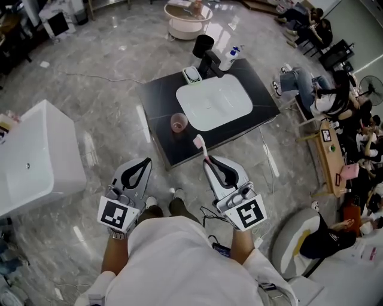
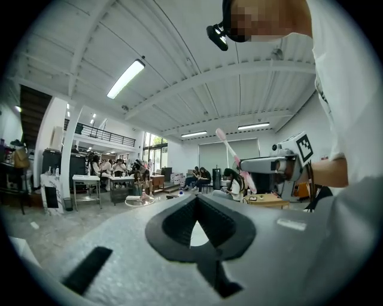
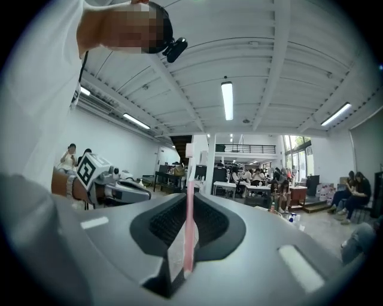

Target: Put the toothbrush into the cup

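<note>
A pink toothbrush (image 1: 201,147) stands up from my right gripper (image 1: 209,161), which is shut on its handle. Its white head points towards the counter. In the right gripper view the pink handle (image 3: 189,227) runs straight up between the dark pads. A small pink cup (image 1: 179,122) stands upright on the black counter (image 1: 161,104), left of the white basin (image 1: 213,101) and a little ahead of the brush head. My left gripper (image 1: 145,162) hangs level with the right one, shut and holding nothing. The left gripper view shows the toothbrush (image 2: 230,149) and the right gripper (image 2: 263,167) off to its right.
A black faucet (image 1: 206,57), a soap bottle (image 1: 230,58) and a soap dish (image 1: 191,75) sit behind the basin. A white bathtub (image 1: 36,155) is at the left and a round white table (image 1: 187,18) is far ahead. Seated people fill the right side. The floor is grey marble.
</note>
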{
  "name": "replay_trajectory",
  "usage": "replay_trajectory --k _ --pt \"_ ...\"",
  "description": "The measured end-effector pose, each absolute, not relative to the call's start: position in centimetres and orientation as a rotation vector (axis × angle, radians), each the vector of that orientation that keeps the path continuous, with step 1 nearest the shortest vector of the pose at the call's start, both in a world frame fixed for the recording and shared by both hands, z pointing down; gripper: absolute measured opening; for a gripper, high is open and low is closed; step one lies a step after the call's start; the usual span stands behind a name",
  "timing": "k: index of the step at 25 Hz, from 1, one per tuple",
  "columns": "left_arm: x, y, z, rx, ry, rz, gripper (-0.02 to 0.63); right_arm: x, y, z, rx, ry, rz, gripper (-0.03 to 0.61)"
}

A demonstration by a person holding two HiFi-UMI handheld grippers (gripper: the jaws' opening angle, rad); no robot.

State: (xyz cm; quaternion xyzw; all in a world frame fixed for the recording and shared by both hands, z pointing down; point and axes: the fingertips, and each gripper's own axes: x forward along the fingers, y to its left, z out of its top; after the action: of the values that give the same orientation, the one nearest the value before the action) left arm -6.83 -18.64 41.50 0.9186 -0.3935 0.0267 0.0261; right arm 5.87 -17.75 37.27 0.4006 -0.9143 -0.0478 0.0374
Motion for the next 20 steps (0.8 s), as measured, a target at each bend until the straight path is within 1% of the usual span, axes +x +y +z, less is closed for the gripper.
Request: replay_trajectory --k 4,10,20 --pt "-5.5 -19.6 42.0 2.821 -1.217 0.115 -0.002 6.0 -22.0 39.7 1.113 -2.742 -0.213 0.048" --pt "-4.9 -21.1 42.9 2.77 -1.246 0.139 -0.002 4.7 -28.6 44.8 1.013 -2.711 -0.169 0.048" --pt "-5.3 -24.2 43.5 2.726 -1.314 0.164 -0.002 1.4 -37.7 52.8 1.0 -2.723 -0.083 0.048"
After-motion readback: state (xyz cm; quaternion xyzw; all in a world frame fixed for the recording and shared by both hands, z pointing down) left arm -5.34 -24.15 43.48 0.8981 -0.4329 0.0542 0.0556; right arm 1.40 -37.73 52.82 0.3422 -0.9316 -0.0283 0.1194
